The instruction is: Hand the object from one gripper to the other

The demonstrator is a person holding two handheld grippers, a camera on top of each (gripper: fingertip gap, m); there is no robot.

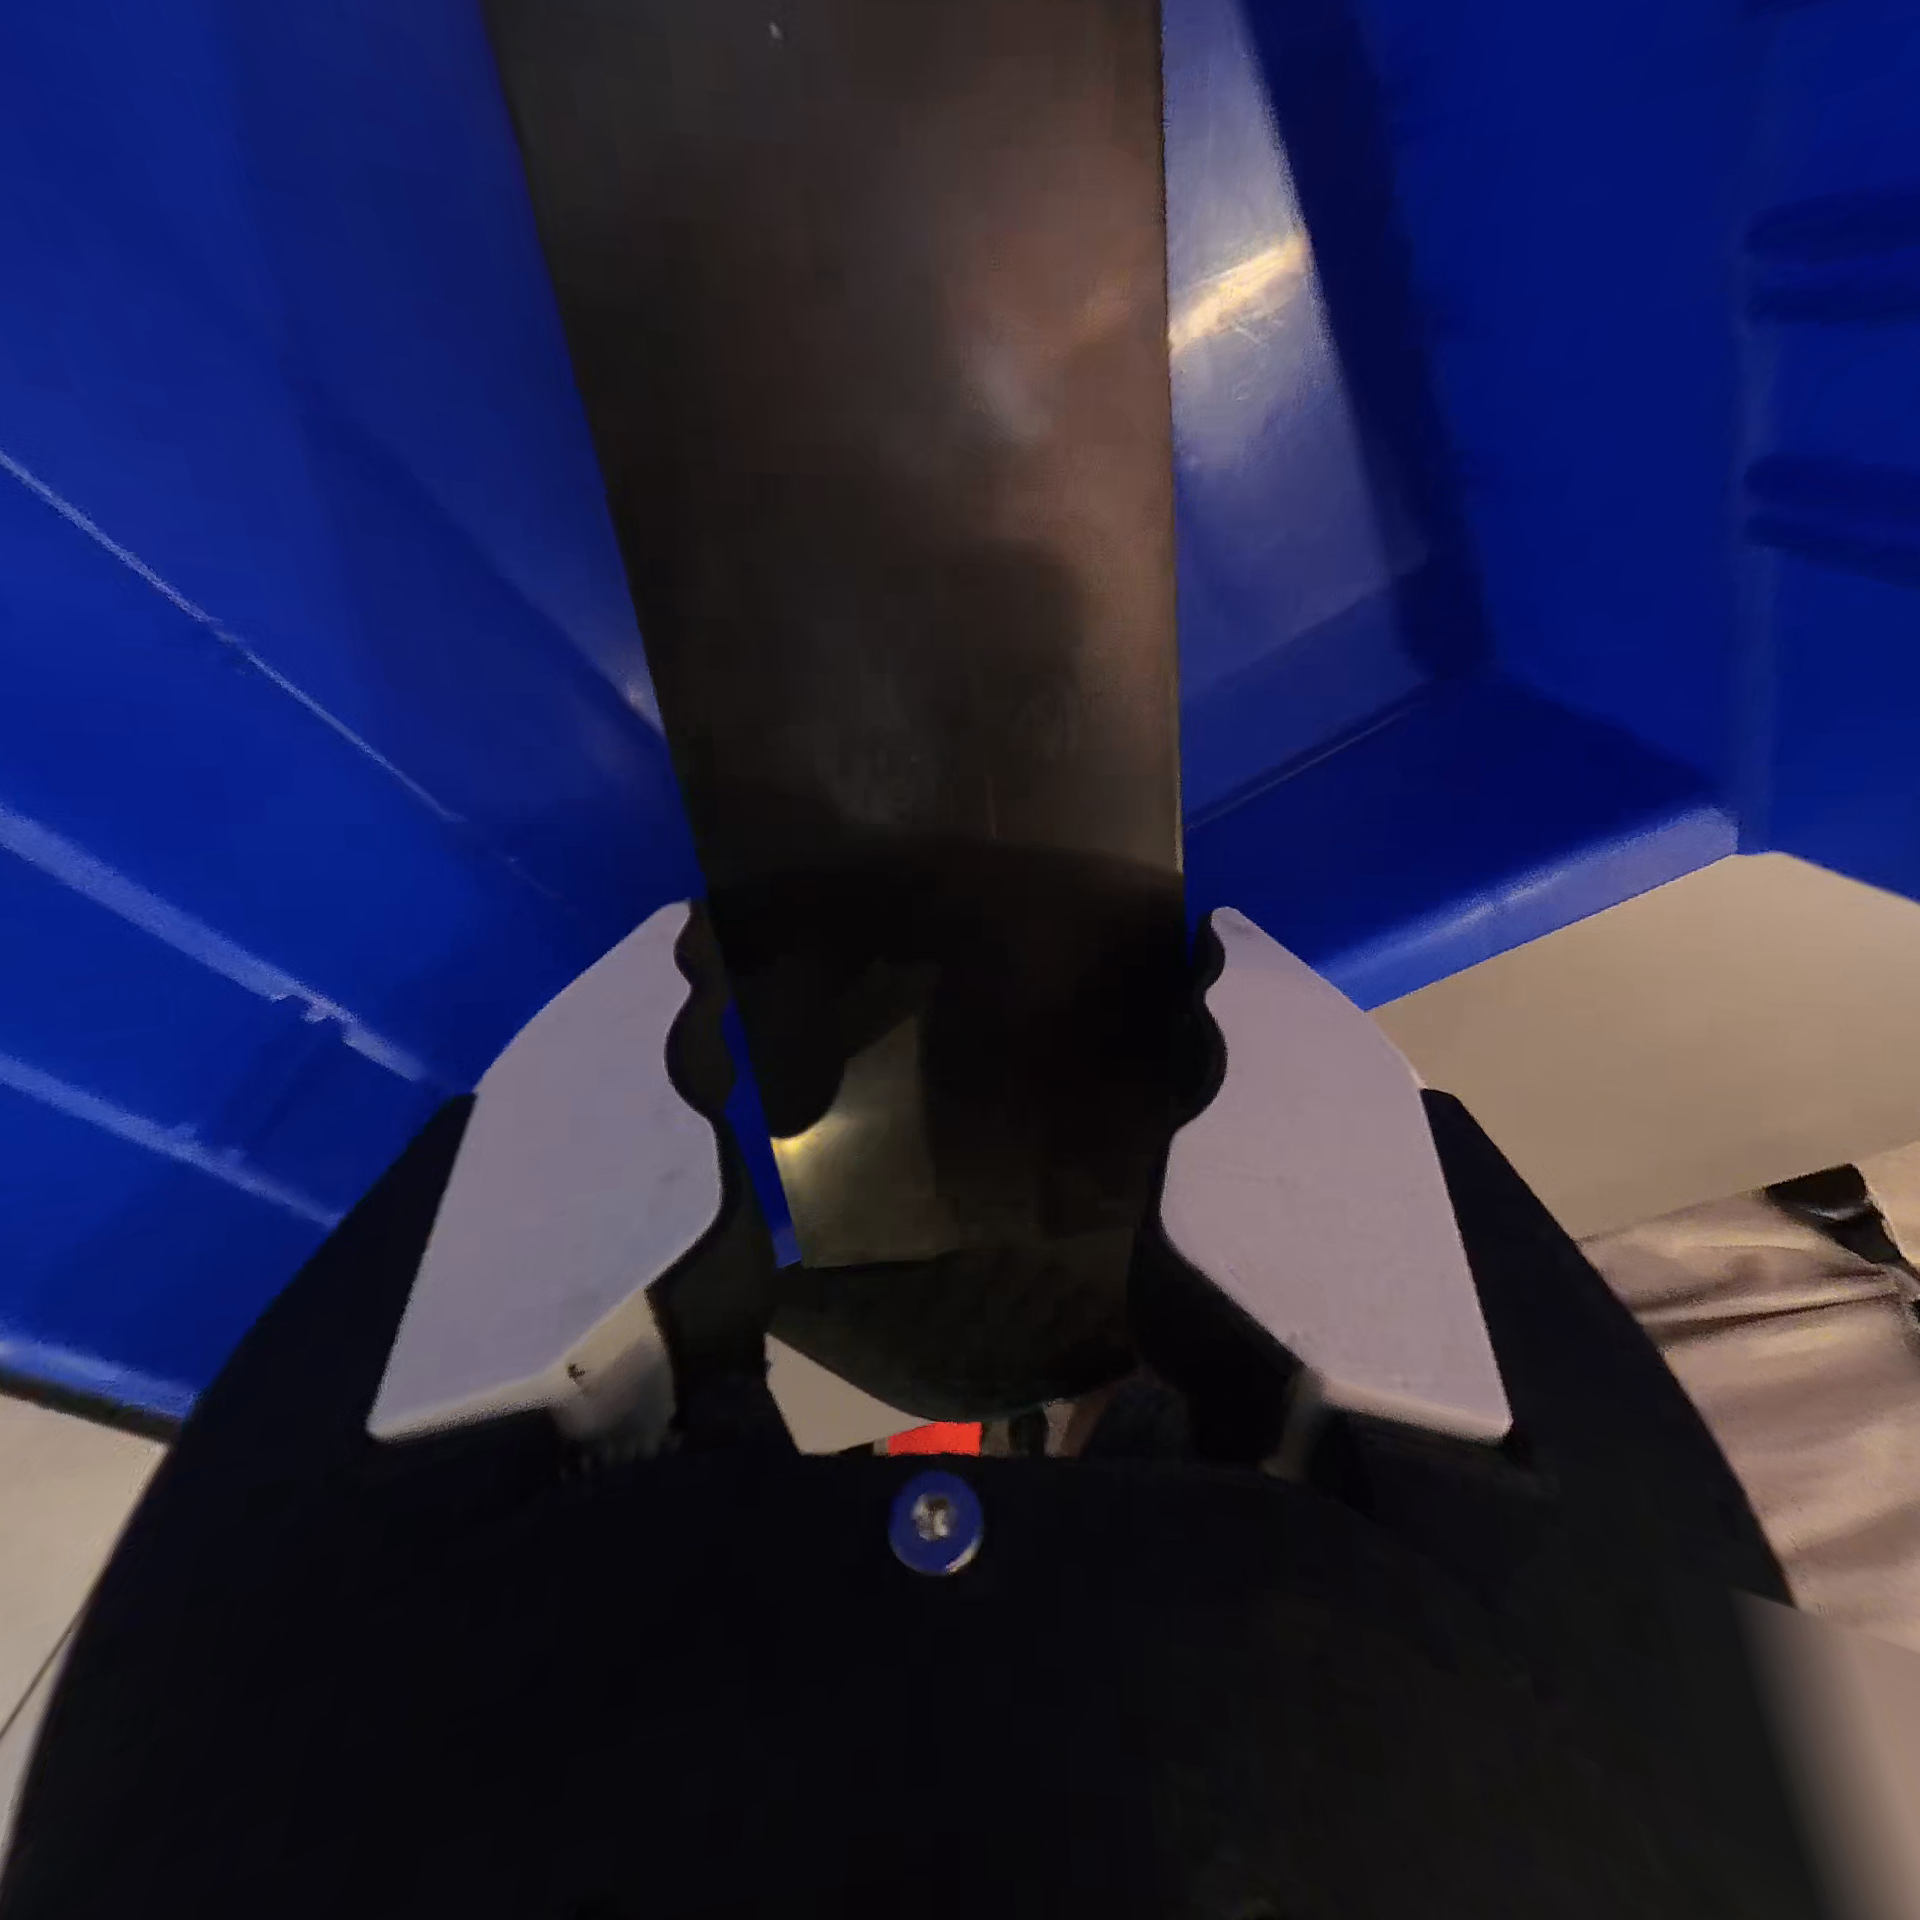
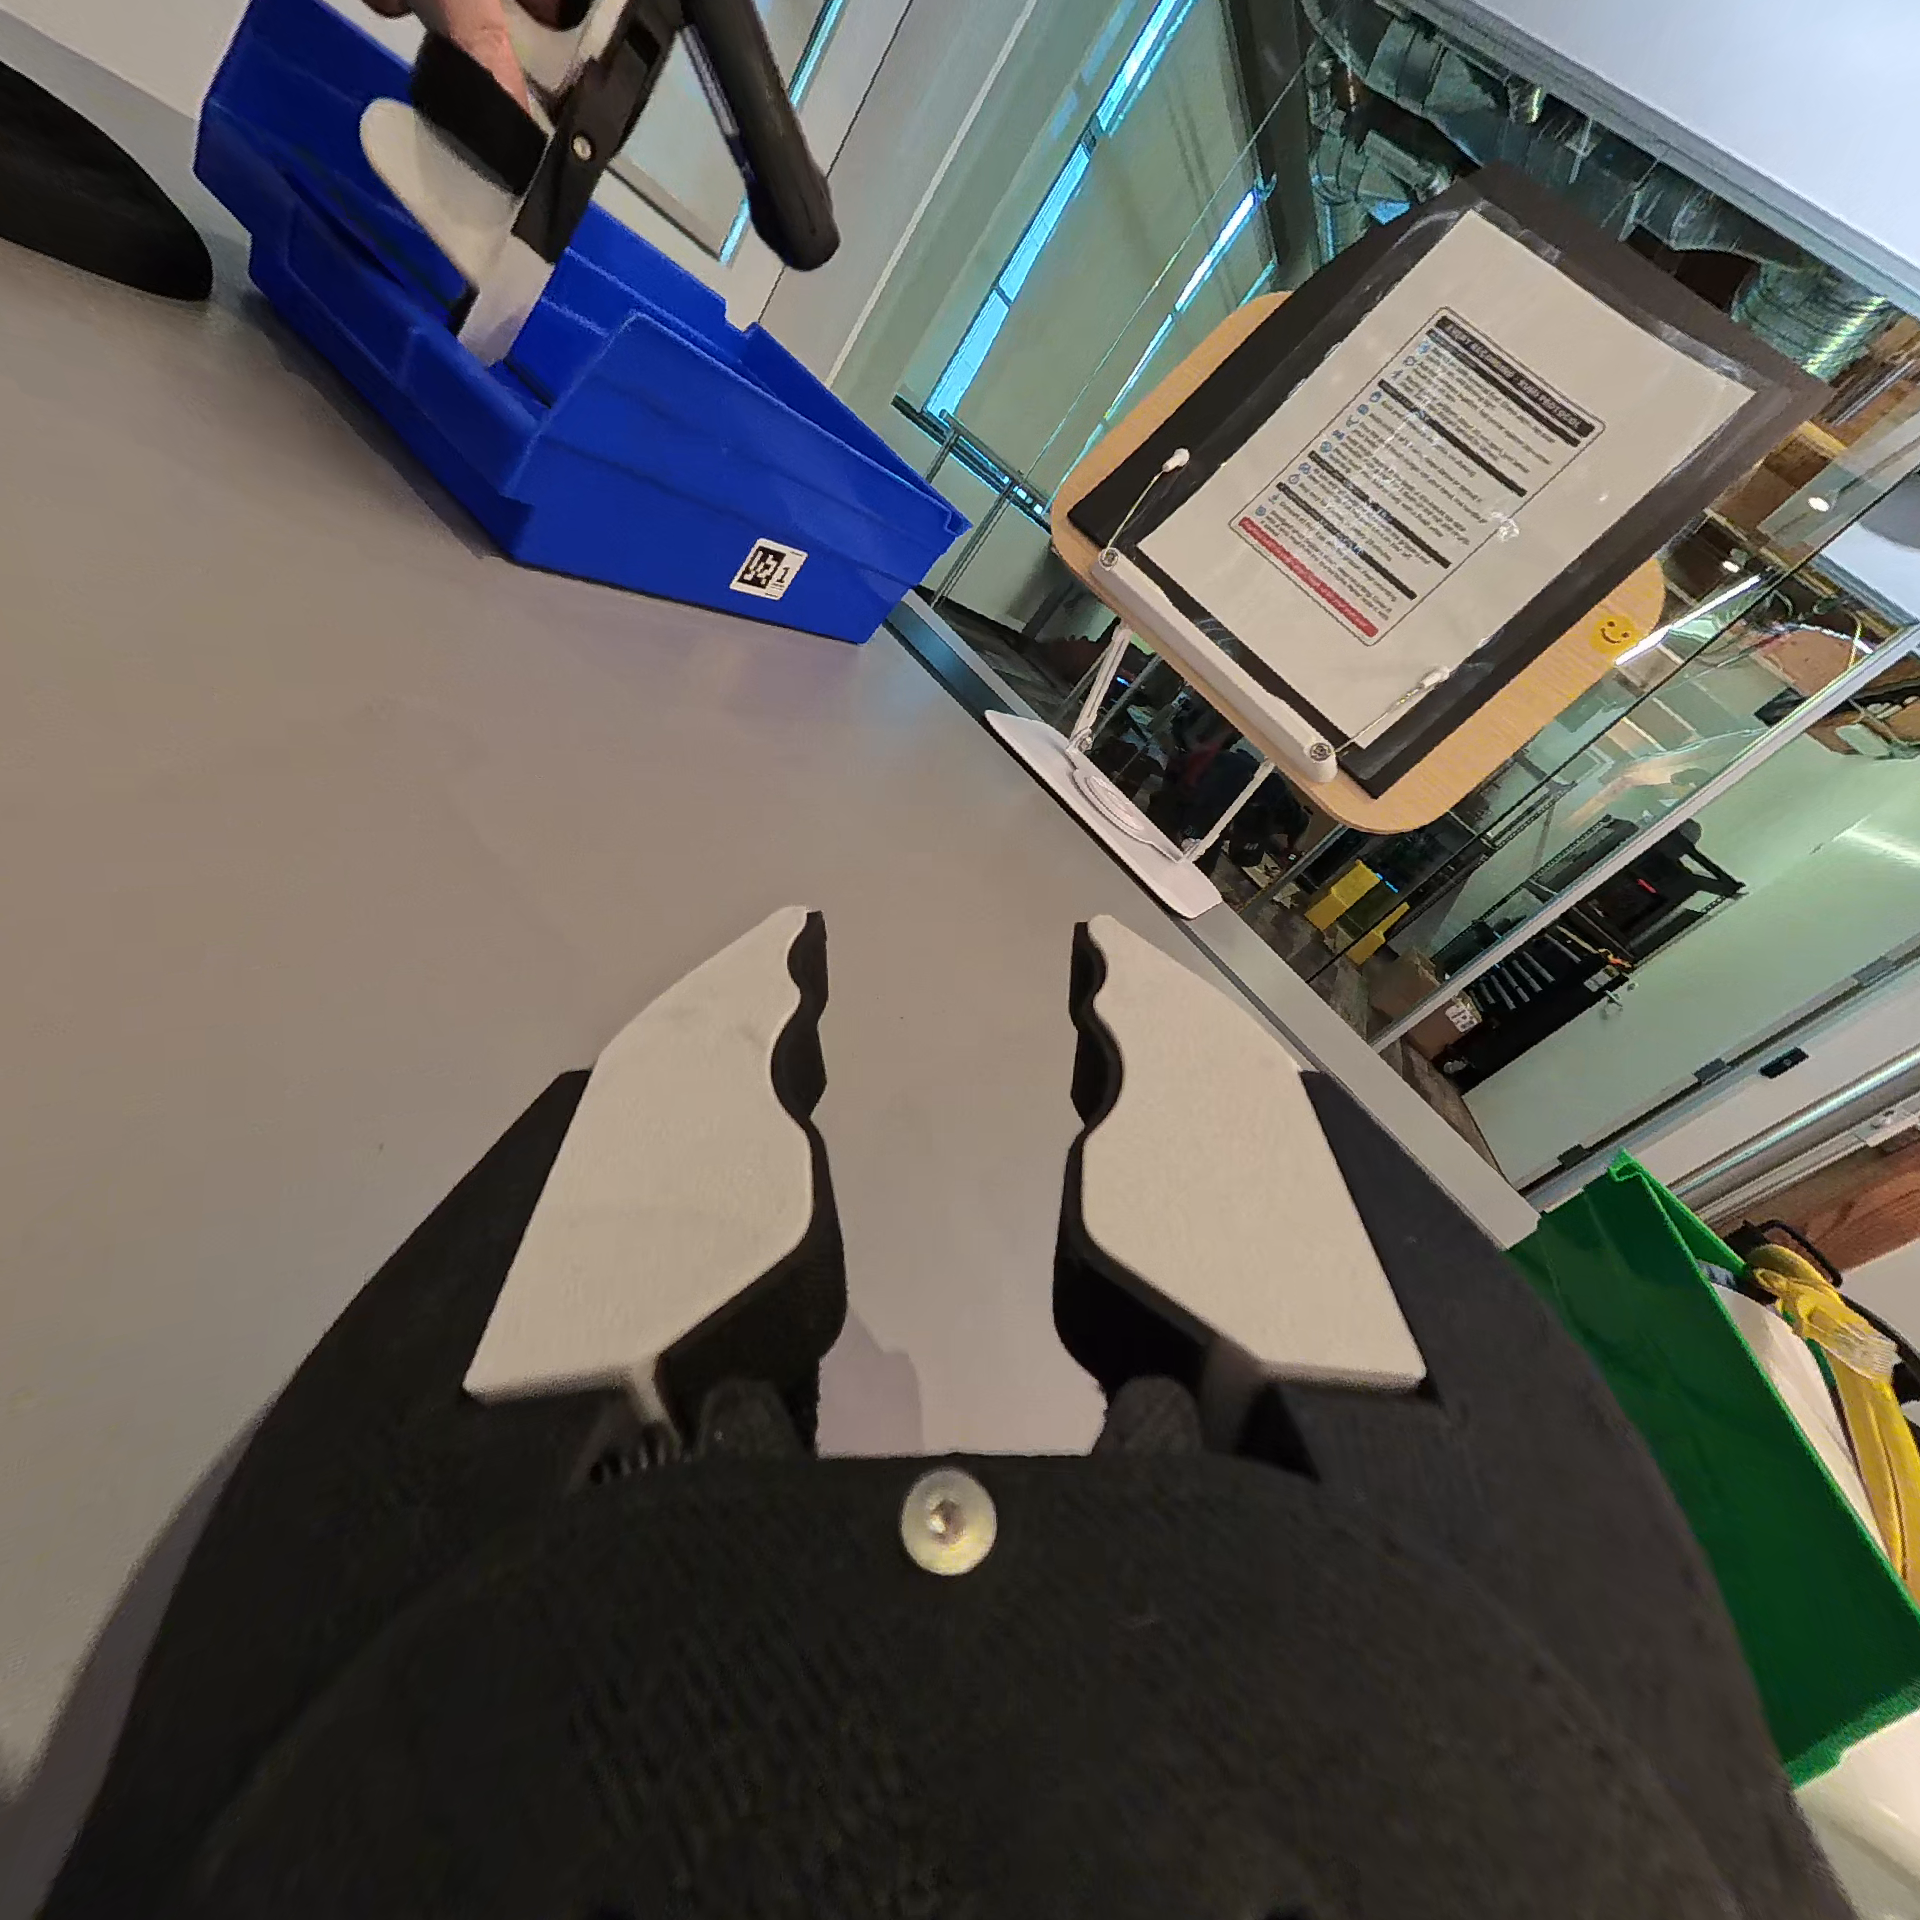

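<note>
Left gripper (image 1: 951, 1039) has its jaws closed onto a dark flat strip (image 1: 894, 540) — thin, glossy, long, widening toward the far end in the wide-angle view, with a faint brownish sheen. The strip runs forward from between the fingers into the blue bin (image 1: 260, 623); whether its far end touches the bin floor cannot be told. The grip sits near one end of the strip, which leaves most of its length free — judged a sensible hold for a handover, since the other gripper gets plenty to grab.

In the right wrist view the left gripper (image 2: 488, 301) is poised over the blue bin (image 2: 665, 468), which sits toward the far left part of the table (image 2: 312, 779). From here the strip is barely separable from the gripper's own fingers.

Right gripper (image 2: 948, 987) hovers over bare table, well apart from the bin, jaws partly open with nothing between them — table surface shows through the gap. Judged: waiting to receive, handover not yet started.

A document stand (image 2: 1382, 499) sits by the table's far edge, and a green bin (image 2: 1745, 1455) lies off the right edge.
</note>
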